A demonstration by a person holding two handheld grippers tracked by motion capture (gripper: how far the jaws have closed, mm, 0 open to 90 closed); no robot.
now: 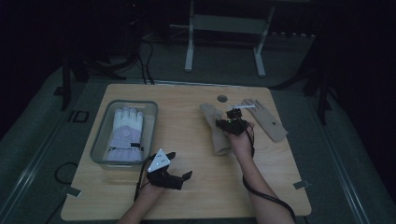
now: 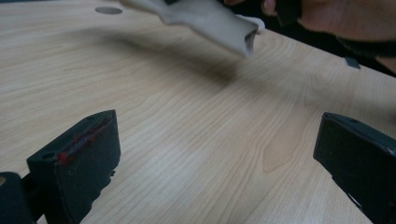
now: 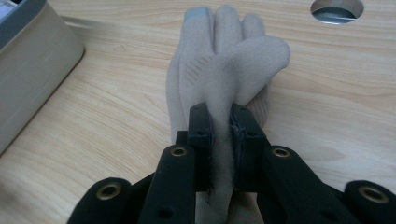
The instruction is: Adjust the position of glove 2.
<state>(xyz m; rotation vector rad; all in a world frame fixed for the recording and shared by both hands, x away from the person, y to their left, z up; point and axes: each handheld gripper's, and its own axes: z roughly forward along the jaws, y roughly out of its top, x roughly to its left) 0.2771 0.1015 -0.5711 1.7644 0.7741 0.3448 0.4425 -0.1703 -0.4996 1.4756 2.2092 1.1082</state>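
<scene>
Right gripper (image 3: pixel 223 128): your jaws pinch the beige glove (image 3: pixel 224 70).
Left gripper (image 2: pixel 219 154): yours gapes, nothing between.
Room: bare table (image 2: pixel 187 140) ahead of it.

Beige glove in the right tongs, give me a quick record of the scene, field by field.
held item: beige glove, fabric pinched between the pads
right tongs: shut on the glove
left tongs: open, nothing between them, over bare table
second beige glove: flat on the table, right of the held one
grey bin: at the table's left, holds a white and lilac glove
</scene>
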